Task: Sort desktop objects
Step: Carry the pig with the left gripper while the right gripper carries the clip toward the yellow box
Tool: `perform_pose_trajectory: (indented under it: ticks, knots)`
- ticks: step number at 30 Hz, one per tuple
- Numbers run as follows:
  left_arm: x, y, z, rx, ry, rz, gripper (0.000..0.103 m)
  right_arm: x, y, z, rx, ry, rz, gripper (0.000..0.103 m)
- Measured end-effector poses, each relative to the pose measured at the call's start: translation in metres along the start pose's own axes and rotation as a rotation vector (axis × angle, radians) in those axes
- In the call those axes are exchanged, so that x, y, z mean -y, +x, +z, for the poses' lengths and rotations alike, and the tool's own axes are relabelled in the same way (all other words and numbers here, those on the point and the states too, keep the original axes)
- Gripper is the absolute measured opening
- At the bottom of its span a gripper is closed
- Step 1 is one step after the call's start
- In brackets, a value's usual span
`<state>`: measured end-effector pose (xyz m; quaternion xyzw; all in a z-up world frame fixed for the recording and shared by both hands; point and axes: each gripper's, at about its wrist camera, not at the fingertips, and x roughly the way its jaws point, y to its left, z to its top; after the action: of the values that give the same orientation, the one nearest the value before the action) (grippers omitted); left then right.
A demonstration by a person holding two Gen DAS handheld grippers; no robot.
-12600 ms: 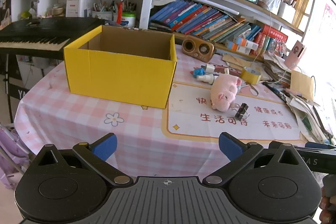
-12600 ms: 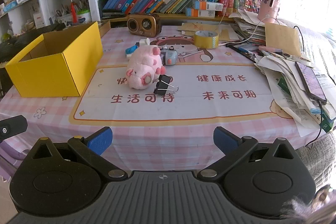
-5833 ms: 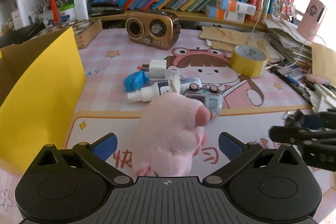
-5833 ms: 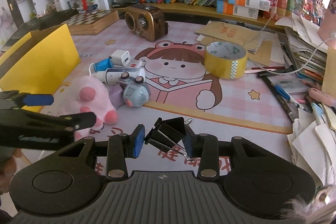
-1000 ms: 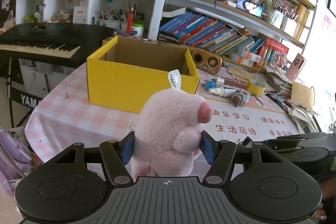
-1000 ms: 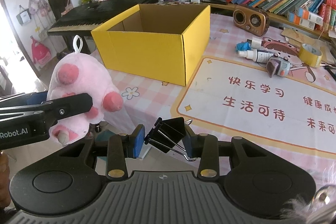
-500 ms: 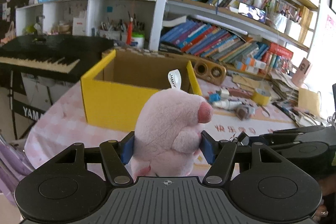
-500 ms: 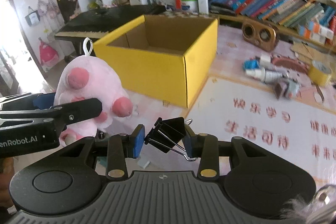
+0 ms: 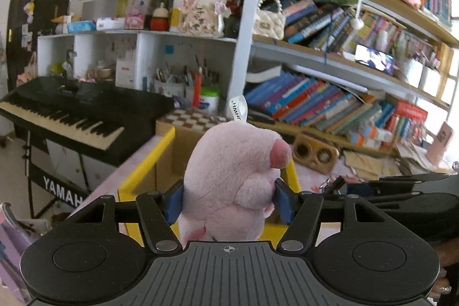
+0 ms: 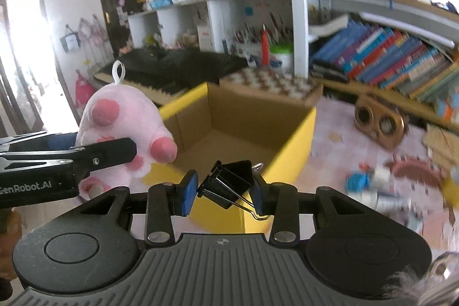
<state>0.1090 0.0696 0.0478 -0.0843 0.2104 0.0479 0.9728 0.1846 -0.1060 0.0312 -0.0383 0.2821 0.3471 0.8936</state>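
My left gripper [image 9: 228, 201] is shut on a pink plush pig [image 9: 232, 179] and holds it in the air just before the near wall of the open yellow cardboard box [image 9: 149, 162]. The pig also shows at the left of the right wrist view [image 10: 123, 134], clamped in the left gripper [image 10: 109, 154]. My right gripper [image 10: 221, 192] is shut on black binder clips [image 10: 229, 185], raised over the near edge of the box [image 10: 298, 139]. The box's brown inside shows nothing in it.
A brown radio [image 10: 378, 125], blue and white small items [image 10: 370, 188] and a roll of tape lie on the pink checked tablecloth right of the box. A black keyboard [image 9: 66, 111] stands left. Bookshelves [image 9: 330, 99] fill the back.
Both grippers have moved forward and up toward the box, which now looms closer and lower in both views. The pig and the binder clips stay gripped.
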Motion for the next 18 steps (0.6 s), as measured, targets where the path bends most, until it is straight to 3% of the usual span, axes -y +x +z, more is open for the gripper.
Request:
perform_pose_trajectory:
  ticks: [10,18]
  knots:
    - [-0.010,0.063,0.027,-0.048,-0.004,0.023,0.064,0.023,0.060,0.042,-0.011,-0.097,0.075,0.036]
    - [-0.010,0.122,0.015,-0.209,0.045,0.040,0.064,0.042,0.123,0.046,-0.140,-0.192,0.089,0.036]
